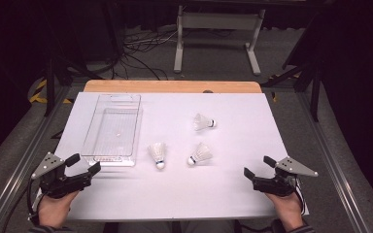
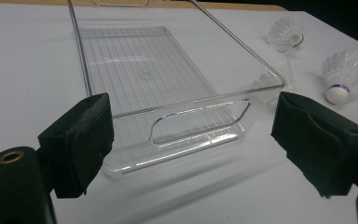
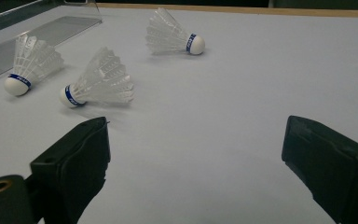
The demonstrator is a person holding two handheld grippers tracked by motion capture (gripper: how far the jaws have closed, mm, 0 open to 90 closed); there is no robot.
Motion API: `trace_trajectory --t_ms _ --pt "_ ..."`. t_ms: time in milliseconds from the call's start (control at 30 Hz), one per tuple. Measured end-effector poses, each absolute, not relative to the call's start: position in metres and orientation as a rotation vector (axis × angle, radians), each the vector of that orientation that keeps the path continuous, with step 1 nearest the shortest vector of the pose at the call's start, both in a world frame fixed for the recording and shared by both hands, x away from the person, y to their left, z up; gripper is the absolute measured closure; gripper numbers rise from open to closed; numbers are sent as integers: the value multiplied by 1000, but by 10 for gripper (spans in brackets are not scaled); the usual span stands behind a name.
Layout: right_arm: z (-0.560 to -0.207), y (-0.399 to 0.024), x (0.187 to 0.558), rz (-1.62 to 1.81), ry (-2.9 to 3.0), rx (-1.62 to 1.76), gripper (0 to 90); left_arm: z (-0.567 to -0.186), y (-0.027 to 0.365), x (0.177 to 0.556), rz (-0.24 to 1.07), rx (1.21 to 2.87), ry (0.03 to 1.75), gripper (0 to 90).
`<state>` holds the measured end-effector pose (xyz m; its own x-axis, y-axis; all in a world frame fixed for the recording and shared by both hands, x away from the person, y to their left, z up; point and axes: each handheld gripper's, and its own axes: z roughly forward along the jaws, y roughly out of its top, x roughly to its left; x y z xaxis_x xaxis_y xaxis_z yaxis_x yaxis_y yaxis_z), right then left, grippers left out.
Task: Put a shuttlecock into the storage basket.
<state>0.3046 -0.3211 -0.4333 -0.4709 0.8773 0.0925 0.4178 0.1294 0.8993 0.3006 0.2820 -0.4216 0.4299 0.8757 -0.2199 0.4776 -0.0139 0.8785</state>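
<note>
Now, both sets of jaws spread wide, nothing between them. My left gripper (image 1: 84,164) sits low over the near left of the table (image 1: 233,194), jaws framing the short near wall of the clear bin (image 2: 200,119); its handle cut-out lies just ahead of my pads, not touching. My right gripper (image 1: 258,166) hovers over the near right, bare white surface between and ahead of its jaws.

Room to move: wide open table between my two grippers along the near edge. The right half of the top is free out to its right edge. The left gripper is close to the left edge of the table, with the bin right in front.

Three shuttlecocks lie on the table right of the bin. The near-left shuttlecock (image 1: 158,154) lies just beside the bin's near right corner, cork toward me. The middle shuttlecock (image 1: 200,155) lies near it, cork to the left. The far shuttlecock (image 1: 203,122) lies apart, farther back, cork to the right.

Bin: ribbed floor, nothing in it that I can make out beyond a small speck at the centre.

Hard to read: in the left gripper view one shuttlecock is seen through the bin's corner, warped. The bin's far end is cut off there.
</note>
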Motion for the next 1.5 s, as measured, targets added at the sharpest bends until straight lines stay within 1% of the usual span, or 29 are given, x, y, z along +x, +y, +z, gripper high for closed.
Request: trace_trajectory --t_ms 1100,1500 --pt "-434 -319 305 1300 1962 1237 86 -407 264 305 475 1688 1141 142" --pt "-434 -319 305 1293 1969 1242 87 -405 252 309 468 1727 1105 142"
